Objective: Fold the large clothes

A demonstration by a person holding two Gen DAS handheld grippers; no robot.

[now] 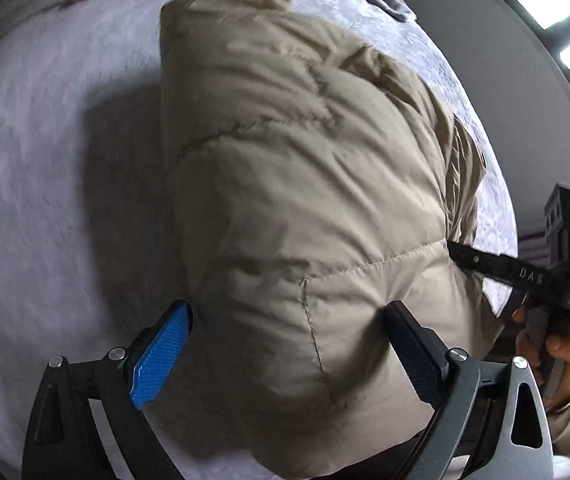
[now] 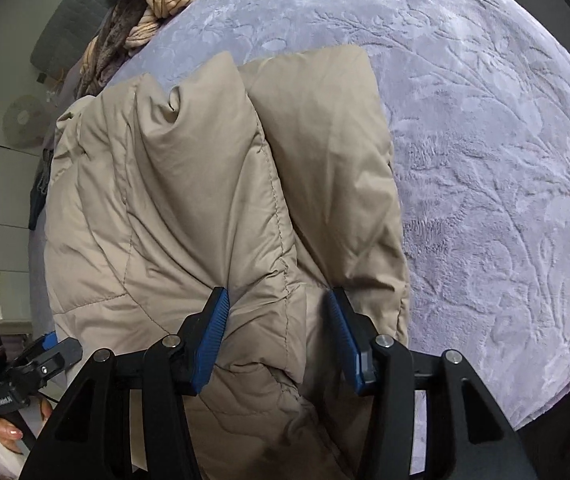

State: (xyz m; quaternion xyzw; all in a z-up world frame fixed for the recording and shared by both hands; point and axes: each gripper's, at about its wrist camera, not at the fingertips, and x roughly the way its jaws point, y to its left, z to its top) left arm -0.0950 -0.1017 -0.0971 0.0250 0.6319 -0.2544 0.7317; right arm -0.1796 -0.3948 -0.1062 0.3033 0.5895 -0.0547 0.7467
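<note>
Beige quilted puffer jacket (image 2: pixel 221 208) folded mid-frame on embossed lilac bedspread (image 2: pixel 485 160), puffy, light, slick-shelled, apt to spring open; best pinched at stitched seams; left gripper (image 1: pixel 289 320) spread wide astride it, right gripper (image 2: pixel 277 312) half-closed, seemingly squeezing a thick fold

Bedroom: embossed lavender bedspread (image 2: pixel 485 160)

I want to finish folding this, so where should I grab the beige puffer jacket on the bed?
Probably the near edge of the puffer jacket, coming from above. It lies flat in stacked panels on the bedspread, and its padded folds bulge enough to pinch.
</note>
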